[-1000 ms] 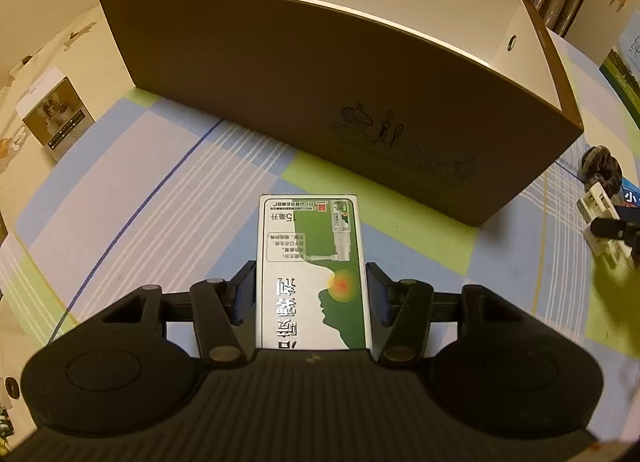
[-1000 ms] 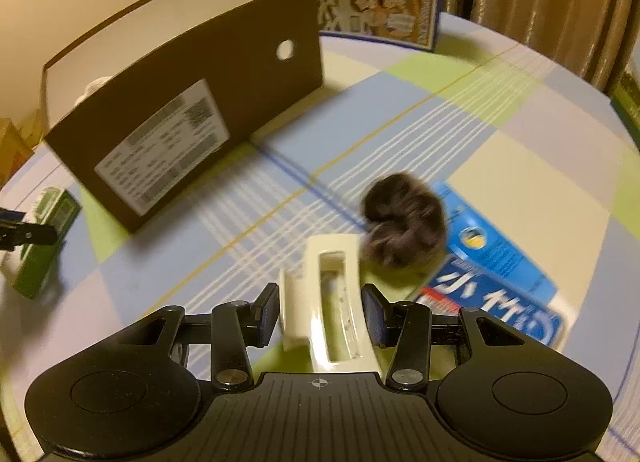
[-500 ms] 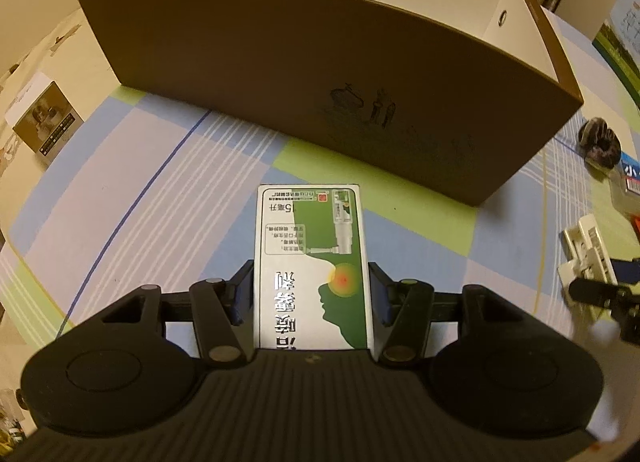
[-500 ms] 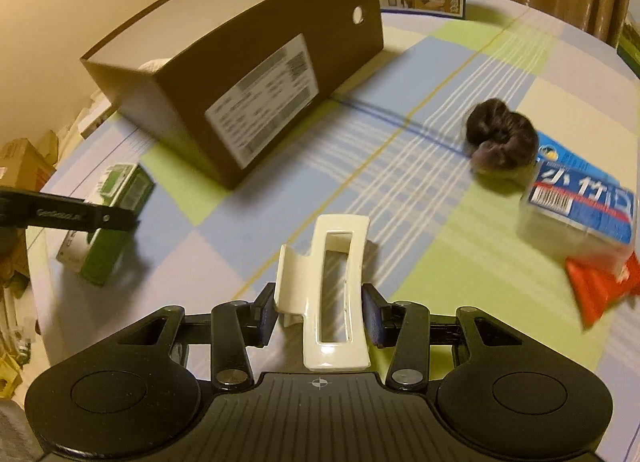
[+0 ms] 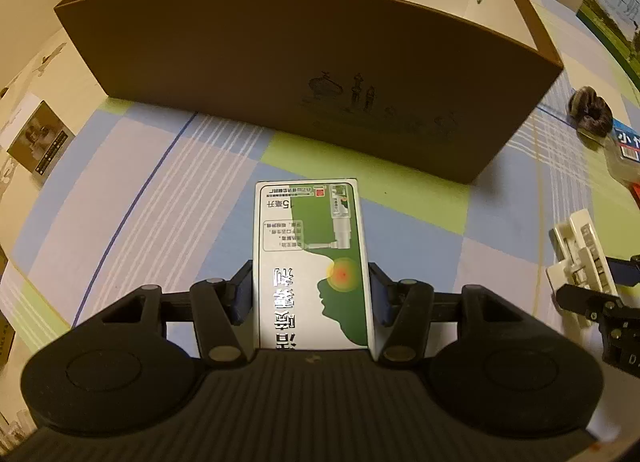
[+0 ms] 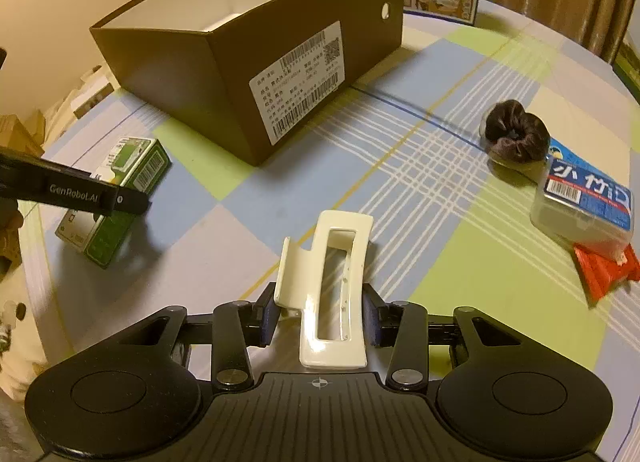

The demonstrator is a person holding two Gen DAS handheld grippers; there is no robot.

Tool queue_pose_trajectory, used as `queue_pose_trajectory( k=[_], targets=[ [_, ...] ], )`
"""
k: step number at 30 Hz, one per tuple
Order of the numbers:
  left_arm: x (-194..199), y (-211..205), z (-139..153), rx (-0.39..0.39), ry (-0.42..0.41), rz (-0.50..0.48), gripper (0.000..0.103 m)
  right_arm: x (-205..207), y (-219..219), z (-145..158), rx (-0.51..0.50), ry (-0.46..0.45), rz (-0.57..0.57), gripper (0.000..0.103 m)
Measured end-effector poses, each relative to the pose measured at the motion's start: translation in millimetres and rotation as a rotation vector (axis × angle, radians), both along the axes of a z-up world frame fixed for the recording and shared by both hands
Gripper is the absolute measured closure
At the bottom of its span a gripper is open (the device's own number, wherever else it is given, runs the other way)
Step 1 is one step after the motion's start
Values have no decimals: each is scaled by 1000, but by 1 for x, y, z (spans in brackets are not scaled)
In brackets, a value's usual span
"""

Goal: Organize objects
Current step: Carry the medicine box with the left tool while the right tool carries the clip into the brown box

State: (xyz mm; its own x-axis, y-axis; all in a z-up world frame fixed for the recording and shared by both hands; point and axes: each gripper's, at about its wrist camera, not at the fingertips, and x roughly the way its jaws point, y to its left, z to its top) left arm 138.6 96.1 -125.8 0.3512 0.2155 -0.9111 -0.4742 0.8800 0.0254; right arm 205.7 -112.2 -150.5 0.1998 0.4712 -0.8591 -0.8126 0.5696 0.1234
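The tablecloth (image 6: 440, 190) is checked in pale blue, lime green and lilac with white stripes; the box (image 6: 224, 58) is brown outside, white inside; the carton (image 5: 312, 262) green and white; the hair clip (image 6: 328, 294) cream; the scrunchie (image 6: 514, 136) dark brown

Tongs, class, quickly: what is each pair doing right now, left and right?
Left tongs: closed on the green box.
Right tongs: closed on the hair clip.
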Motion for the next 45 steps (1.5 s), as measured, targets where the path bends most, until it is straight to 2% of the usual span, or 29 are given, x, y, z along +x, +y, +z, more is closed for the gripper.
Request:
queue_pose_trajectory(
  k=[8, 15, 22, 29, 38, 45],
  targets=[
    [-13, 5, 5, -26, -8, -37, 52, -1, -10, 14, 46, 52, -77, 64],
    [-35, 32, 22, -30, -32, -8, 52, -2, -13, 42, 107, 50, -138, 64],
    [-54, 71, 61, -21, -111, 25, 52, -6, 1, 82, 209, 39, -134, 64],
    [-54, 100, 105, 1, -202, -2, 52, -6, 44, 115, 310, 50, -102, 64],
    [-8, 136, 145, 41, -311, -96, 52, 14, 118, 135, 352, 1, -108, 64],
    [58, 166, 153, 63, -334, -188, 52, 41, 169, 134, 347, -13, -163, 64]
  ],
)
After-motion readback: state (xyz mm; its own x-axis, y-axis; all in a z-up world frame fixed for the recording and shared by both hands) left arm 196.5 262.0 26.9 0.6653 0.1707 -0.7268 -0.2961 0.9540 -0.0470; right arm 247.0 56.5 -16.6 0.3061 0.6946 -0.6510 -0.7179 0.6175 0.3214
